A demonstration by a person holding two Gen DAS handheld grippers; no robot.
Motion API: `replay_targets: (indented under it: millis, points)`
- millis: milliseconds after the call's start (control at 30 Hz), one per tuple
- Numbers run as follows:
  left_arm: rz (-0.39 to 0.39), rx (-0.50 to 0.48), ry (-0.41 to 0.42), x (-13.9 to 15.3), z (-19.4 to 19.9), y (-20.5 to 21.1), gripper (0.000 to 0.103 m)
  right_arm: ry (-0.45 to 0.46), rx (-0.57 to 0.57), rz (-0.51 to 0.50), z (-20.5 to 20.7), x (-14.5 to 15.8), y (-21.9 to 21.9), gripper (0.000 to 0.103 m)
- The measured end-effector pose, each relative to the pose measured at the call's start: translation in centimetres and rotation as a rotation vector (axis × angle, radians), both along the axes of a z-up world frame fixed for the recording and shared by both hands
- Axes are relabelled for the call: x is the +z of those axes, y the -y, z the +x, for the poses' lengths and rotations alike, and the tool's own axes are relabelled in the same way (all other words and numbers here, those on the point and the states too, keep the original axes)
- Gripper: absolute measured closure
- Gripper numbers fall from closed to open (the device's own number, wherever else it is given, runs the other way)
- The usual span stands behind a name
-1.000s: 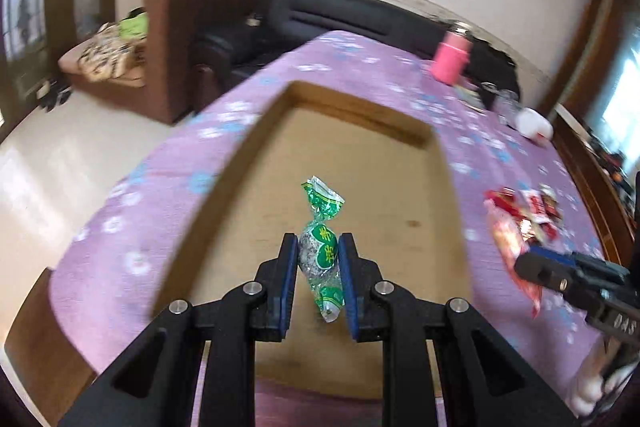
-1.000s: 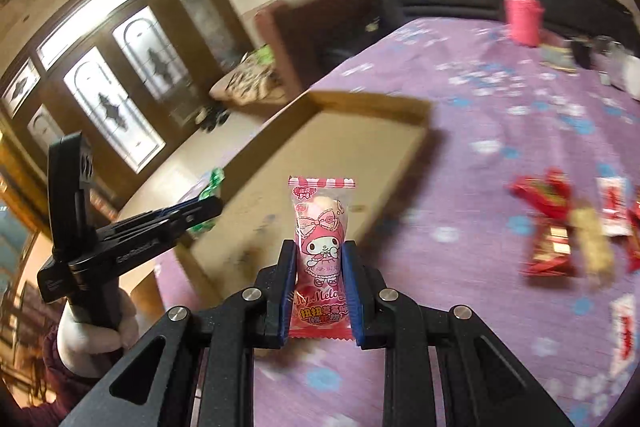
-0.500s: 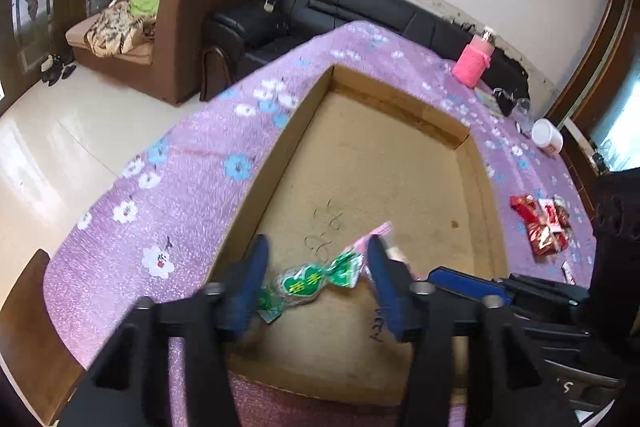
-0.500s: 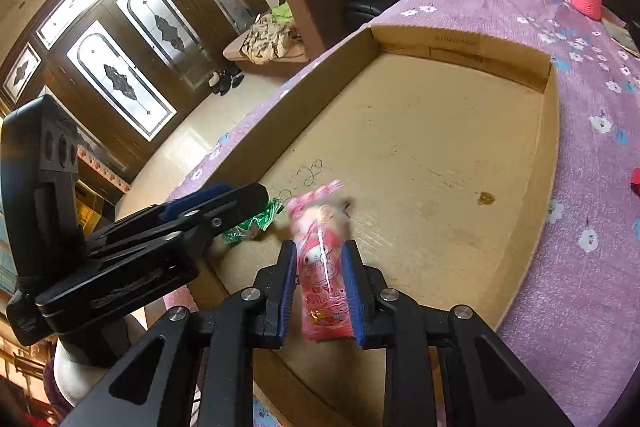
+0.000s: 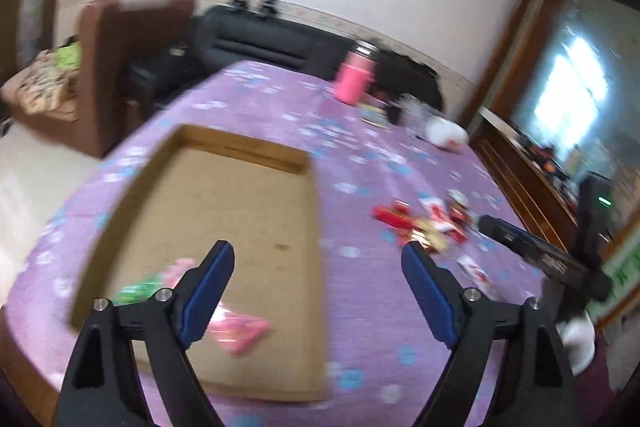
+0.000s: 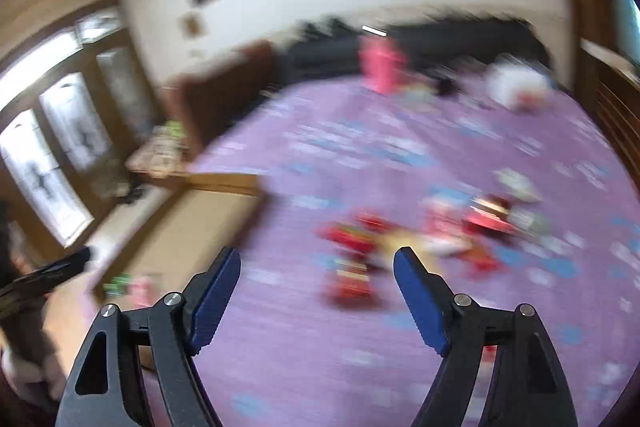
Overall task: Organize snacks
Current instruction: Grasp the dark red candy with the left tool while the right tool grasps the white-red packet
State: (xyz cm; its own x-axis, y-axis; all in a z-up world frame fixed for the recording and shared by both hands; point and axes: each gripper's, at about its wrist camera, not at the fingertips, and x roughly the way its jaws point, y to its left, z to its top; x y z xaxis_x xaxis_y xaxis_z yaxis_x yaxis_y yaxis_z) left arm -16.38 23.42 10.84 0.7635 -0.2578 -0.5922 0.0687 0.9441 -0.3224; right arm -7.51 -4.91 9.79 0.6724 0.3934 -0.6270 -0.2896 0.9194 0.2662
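A shallow cardboard tray (image 5: 248, 183) lies on the purple flowered tablecloth (image 5: 360, 147). In it, near its front left corner, lie a green-wrapped snack (image 5: 136, 290) and a pink snack packet (image 5: 240, 329). My left gripper (image 5: 318, 279) is open and empty above the tray's near right side. My right gripper (image 6: 316, 287) is open and empty over the cloth, in front of a blurred pile of red and white snack packets (image 6: 420, 231). That pile also shows in the left wrist view (image 5: 424, 223). The right gripper's arm (image 5: 544, 259) shows at the right there.
A pink bottle (image 5: 354, 81), a white cup (image 5: 446, 135) and small items stand at the table's far end. A black sofa (image 5: 256, 43) and brown armchair (image 5: 120, 67) stand beyond. A wooden sideboard (image 5: 520, 175) runs along the right. The right view is motion-blurred.
Both grippers have opened and let go: the green snack and the pink packet now lie in the tray. Both grippers have pulled back and swung right toward the snack pile.
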Motion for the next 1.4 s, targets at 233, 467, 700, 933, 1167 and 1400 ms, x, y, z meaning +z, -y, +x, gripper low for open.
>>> replay_targets:
  millis: [233, 467, 700, 933, 1167, 1400]
  points:
    - [-0.014, -0.181, -0.095, -2.5, 4.8, 8.7, 0.018, -0.140, -0.070, -0.065, 1.4, -5.4, 7.6, 0.031]
    - [-0.039, -0.196, -0.195, -5.8, 10.7, 12.7, 0.018, -0.185, -0.038, -0.163, 2.6, -8.9, 7.0, 0.044]
    - [0.087, -0.211, -0.225, -8.3, 14.3, 16.9, 0.018, -0.158, -0.032, -0.225, 1.9, -8.8, 6.7, 0.050]
    - [0.166, -0.201, -0.246, -10.1, 15.5, 18.7, 0.027, -0.161, -0.028, -0.237, 1.7, -8.7, 6.6, 0.050]
    - [0.231, -0.211, -0.227, -10.1, 15.0, 19.2, 0.068, -0.161, -0.022, -0.258, 1.3, -8.6, 6.5, 0.052]
    - [0.171, -0.216, -0.190, -8.4, 13.0, 17.8, 0.072, -0.162, -0.014, -0.247, 0.2, -8.4, 6.6, 0.072]
